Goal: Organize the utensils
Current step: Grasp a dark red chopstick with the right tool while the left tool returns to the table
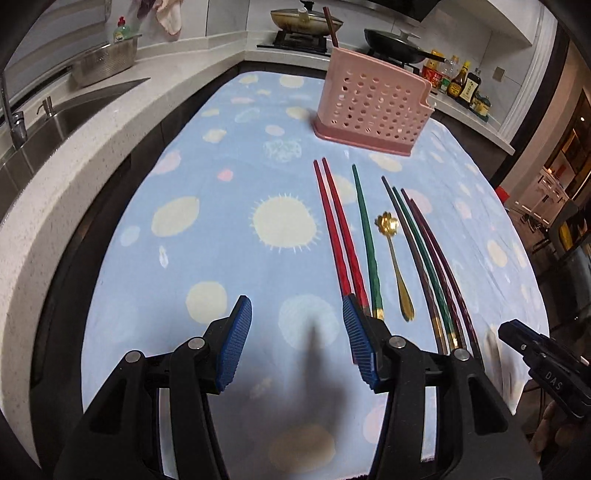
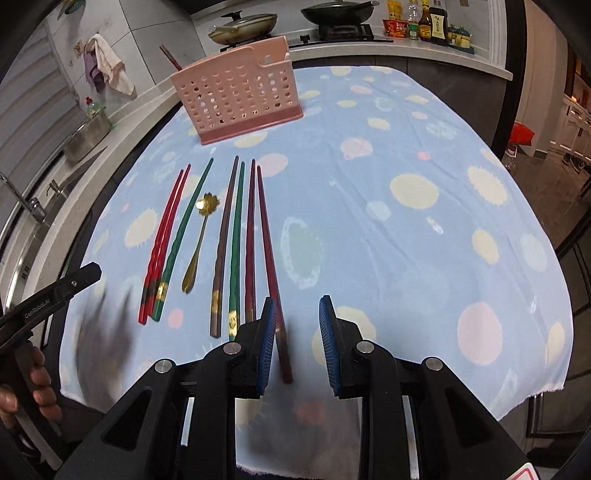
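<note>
A pink perforated utensil holder (image 1: 373, 107) (image 2: 238, 98) stands at the far side of the blue spotted cloth, with one dark chopstick (image 2: 170, 57) in it. Several chopsticks lie in a row in front of it: a red pair (image 1: 341, 240) (image 2: 162, 240), a green one (image 1: 367, 240) (image 2: 183, 236), then brown, green and dark red ones (image 1: 428, 266) (image 2: 240, 240). A gold spoon (image 1: 395, 262) (image 2: 197, 240) lies among them. My left gripper (image 1: 295, 343) is open, left of the red pair's ends. My right gripper (image 2: 297, 339) is open, with the rightmost dark red chopstick (image 2: 271, 269) running between its fingers near the left pad.
The cloth (image 1: 207, 236) (image 2: 406, 229) covers a table beside a stone counter with a sink (image 1: 66, 118). A stove with pans (image 1: 306, 22) (image 2: 332, 14) and sauce bottles (image 2: 424, 22) lie behind. A dark doorway and room lie to the right.
</note>
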`<act>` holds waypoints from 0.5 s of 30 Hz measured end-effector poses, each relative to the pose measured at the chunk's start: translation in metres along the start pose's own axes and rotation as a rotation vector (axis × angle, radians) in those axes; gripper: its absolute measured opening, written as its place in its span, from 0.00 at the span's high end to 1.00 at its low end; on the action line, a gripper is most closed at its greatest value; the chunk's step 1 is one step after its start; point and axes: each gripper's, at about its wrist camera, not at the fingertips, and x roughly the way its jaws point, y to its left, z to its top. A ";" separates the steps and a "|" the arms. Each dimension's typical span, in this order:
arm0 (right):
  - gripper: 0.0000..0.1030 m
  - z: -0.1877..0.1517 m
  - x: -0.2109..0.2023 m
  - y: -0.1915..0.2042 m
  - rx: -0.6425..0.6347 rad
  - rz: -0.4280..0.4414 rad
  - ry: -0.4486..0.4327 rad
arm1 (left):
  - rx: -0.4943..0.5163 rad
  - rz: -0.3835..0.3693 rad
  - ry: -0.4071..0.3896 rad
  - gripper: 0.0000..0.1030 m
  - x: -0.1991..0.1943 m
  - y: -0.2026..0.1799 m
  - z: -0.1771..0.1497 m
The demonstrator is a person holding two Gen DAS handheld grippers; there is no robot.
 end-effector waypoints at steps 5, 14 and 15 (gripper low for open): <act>0.76 -0.012 0.008 0.002 -0.006 0.014 0.023 | 0.026 0.009 0.024 0.52 0.004 -0.007 -0.015; 0.78 -0.013 0.016 0.006 -0.012 0.023 0.044 | 0.020 0.006 0.045 0.52 0.008 -0.009 -0.019; 0.78 -0.013 0.018 0.007 -0.014 0.023 0.046 | 0.015 0.003 0.049 0.52 0.009 -0.009 -0.019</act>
